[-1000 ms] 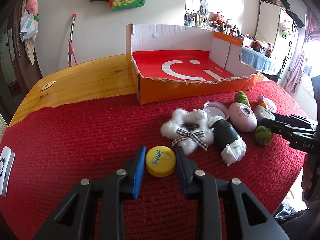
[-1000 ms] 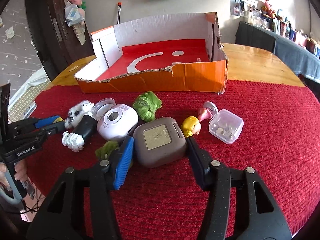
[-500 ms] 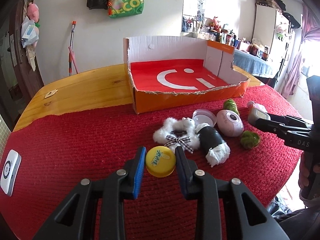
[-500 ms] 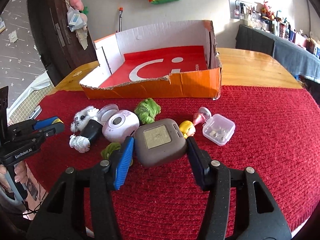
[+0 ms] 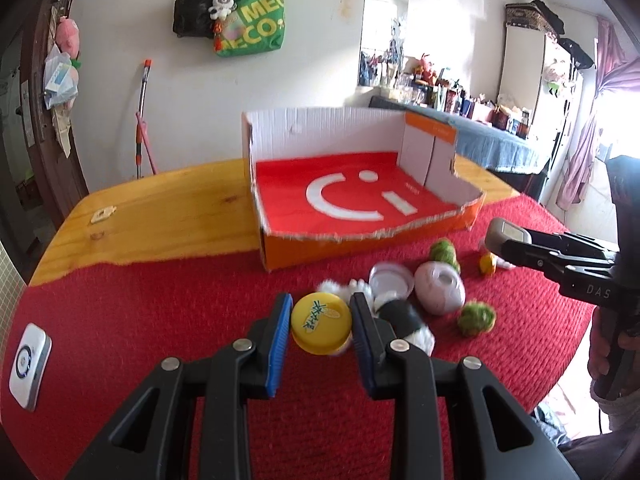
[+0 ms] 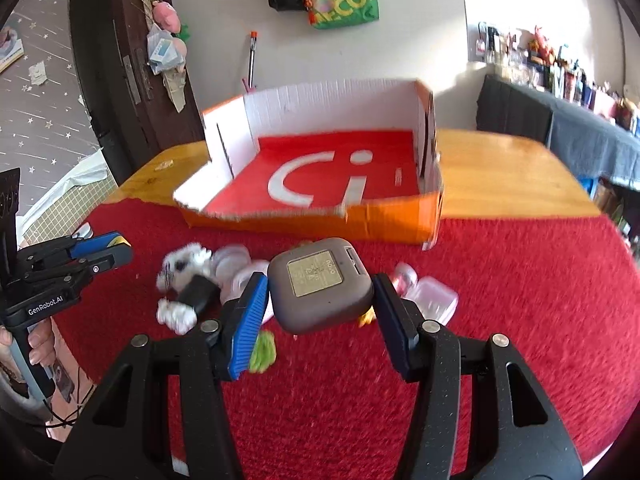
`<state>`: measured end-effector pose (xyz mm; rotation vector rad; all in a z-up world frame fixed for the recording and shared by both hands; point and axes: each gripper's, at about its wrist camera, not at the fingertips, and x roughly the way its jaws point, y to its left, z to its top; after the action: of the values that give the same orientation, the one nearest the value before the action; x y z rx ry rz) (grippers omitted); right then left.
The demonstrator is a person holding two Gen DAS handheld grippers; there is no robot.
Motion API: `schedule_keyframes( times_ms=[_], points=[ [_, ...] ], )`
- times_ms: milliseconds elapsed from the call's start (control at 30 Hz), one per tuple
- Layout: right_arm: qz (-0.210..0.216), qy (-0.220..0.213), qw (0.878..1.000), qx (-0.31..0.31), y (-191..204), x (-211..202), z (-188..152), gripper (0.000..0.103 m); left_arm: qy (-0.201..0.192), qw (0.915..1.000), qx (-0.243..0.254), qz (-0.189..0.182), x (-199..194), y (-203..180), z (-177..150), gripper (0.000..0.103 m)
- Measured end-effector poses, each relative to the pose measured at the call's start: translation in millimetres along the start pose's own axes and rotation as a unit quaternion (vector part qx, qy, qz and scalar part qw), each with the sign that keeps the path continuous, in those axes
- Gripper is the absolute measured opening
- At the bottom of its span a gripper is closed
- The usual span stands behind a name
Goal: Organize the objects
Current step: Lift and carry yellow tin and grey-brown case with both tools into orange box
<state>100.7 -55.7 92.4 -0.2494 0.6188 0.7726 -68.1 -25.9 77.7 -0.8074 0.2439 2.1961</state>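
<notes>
Left claw (image 5: 321, 320) is clamped on the yellow cap (image 5: 321, 323), pads pressed to either side of it, and right claw (image 6: 320, 292) is closed just as firmly on the grey device (image 6: 320, 283) — a much wider grip, since that casing fills most of the gap. Both loads are up now! A second ago cap and device sat down on the red mat (image 5: 160, 320) among the clutter; now they ride above it, and the blur in the right wrist view says that claw is travelling fast. The orange box (image 5: 360, 248) looms larger and squarer in both views, its red floor bare, so both claws are heading that way — two items going in at once, by the look of it.

Left behind on the desk (image 5: 160, 208), near the box's torn front edge: the white plush (image 6: 184, 264) with its black middle, the pink round gadget (image 5: 439, 292), a clear lid (image 5: 391, 278), two green pompoms (image 5: 476, 317), a small yellow figure (image 5: 489, 263) and the clear plastic case (image 6: 434, 300). Plenty still to tidy. Next each claw has to clear that ragged front wall before letting go.
</notes>
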Motion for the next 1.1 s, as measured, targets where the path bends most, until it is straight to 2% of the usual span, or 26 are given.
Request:
schedule_keyframes(
  times_ms=[200,267,500,733,1100],
  points=[
    [-0.004,-0.011,1.0,-0.012,-8,1,35,0.052,-0.006,0.9998,0.012,-0.013,9,-1,30,0.031],
    [0.005,0.004,1.0,-0.013,-14,10,50,0.052,-0.002,0.9997,0.019,-0.017,19,-1,44,0.031],
    [0.003,0.089,0.996,-0.03,-35,67,89,0.052,0.059,0.9964,0.061,-0.008,75,0,78,0.031],
    [-0.005,0.156,0.987,-0.038,-51,107,104,0.052,0.126,0.9877,0.092,-0.009,125,4,90,0.031],
    [-0.027,0.222,0.971,-0.085,-48,136,105,0.052,0.192,0.9711,0.139,-0.029,150,1,92,0.031]
  ],
)
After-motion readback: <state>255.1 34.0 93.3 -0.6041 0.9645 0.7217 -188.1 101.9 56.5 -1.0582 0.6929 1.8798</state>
